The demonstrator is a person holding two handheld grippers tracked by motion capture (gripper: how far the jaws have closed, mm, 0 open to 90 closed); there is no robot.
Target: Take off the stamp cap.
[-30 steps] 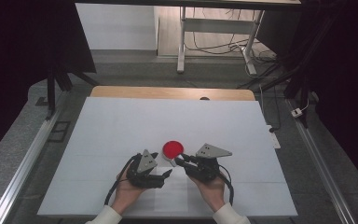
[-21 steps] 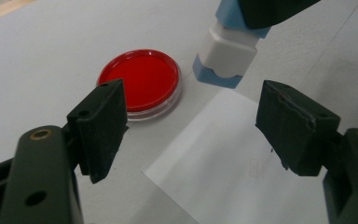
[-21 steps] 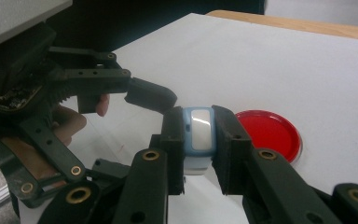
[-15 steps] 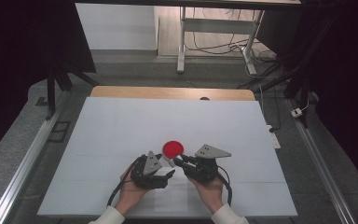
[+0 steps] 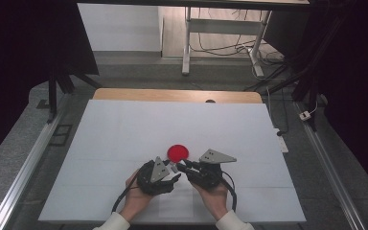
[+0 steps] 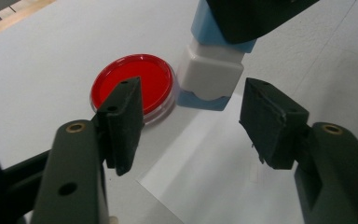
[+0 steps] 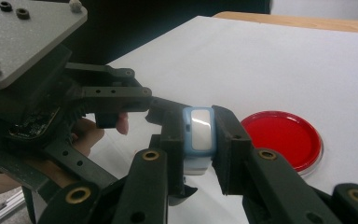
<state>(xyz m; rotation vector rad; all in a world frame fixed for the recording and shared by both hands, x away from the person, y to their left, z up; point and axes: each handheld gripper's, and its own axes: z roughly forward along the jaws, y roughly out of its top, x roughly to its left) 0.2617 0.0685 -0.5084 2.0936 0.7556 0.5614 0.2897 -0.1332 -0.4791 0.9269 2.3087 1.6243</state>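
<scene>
The right gripper (image 7: 200, 135) is clamped on a small blue-and-white block (image 7: 198, 133). In the right gripper view both black jaws press flat against the block's two sides, and its white face with the blue rim points back toward the camera. The block is held off the desk surface, between the jaw pads.

The left gripper (image 6: 191, 123) is spread wide and holds nothing. In the left gripper view the blue-and-white block (image 6: 209, 72) hangs just ahead of the gap between the two jaws, its white middle section and lower blue end visible, its upper part covered by the dark body of the right gripper. The block does not touch either left jaw.

A red round dish (image 5: 178, 152) with a clear rim lies flat on the white desk (image 5: 124, 134), toward the near edge and close to its middle line. In the high view the two grippers, left gripper (image 5: 172, 168) and right gripper (image 5: 182, 165), sit just on the near side of the dish, tips turned toward each other and almost meeting. In the left gripper view the dish (image 6: 137, 84) lies just beside the block, partly behind the left-hand jaw.

A hand (image 5: 136, 201) grips each tool body from the near edge of the desk.
</scene>
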